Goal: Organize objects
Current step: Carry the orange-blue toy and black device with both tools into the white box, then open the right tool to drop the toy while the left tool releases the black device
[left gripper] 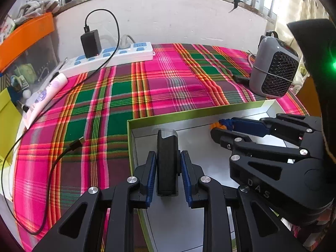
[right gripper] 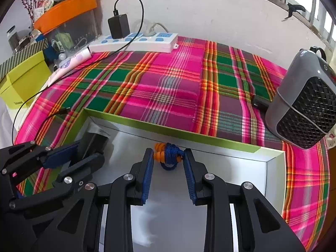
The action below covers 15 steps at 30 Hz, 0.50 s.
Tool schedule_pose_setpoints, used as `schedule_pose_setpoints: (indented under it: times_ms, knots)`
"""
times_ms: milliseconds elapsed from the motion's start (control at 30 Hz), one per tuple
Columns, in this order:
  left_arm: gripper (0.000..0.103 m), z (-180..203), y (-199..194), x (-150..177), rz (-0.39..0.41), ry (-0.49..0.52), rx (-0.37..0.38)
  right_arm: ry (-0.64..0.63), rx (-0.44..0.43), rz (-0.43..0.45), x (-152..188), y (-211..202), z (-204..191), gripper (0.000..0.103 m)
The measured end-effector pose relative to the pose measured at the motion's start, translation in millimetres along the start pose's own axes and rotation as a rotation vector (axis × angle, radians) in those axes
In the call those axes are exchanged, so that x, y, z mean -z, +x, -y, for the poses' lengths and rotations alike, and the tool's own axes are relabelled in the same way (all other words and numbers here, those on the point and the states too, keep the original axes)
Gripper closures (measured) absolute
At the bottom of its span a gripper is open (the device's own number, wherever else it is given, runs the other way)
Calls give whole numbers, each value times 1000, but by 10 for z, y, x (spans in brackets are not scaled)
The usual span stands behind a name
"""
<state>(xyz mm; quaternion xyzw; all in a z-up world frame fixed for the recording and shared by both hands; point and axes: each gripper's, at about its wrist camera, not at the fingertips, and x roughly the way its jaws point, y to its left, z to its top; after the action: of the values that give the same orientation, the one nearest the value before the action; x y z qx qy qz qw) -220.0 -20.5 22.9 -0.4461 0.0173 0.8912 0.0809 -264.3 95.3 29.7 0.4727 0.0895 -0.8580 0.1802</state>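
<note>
A shallow white box with a green rim [left gripper: 189, 113] [right gripper: 168, 129] lies on the plaid cloth. My left gripper [left gripper: 168, 155] [right gripper: 90, 149] is shut on a slim black device with a clear cap [left gripper: 167, 142] [right gripper: 94, 140], held over the box's left end with the cap pointing away. My right gripper [right gripper: 168, 156] [left gripper: 225, 127] is shut on a bundle of orange earplugs wound in blue cord [right gripper: 170, 150] [left gripper: 218, 126], close to the box's far wall. Whether either item touches the box floor is not visible.
A white power strip [left gripper: 109, 56] with a black charger [left gripper: 90, 43] sits at the back. Its black cable ends loose [left gripper: 76, 143] left of the box. A grey heater [left gripper: 275, 71] stands at the right, behind the box. A white tube [left gripper: 46, 92] and a yellow-green box [right gripper: 25, 79] are at the left.
</note>
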Motion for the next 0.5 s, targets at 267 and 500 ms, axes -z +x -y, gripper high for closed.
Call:
schedule_pose_setpoints:
  times_ms: [267,500]
  knots:
    - [81,9,4,-13,1,0,-7,13,-3,-6,7,39,38,73]
    - [81,-8,-2,-14,-1,-4,-7,23,-5,-3,24,43,53,59]
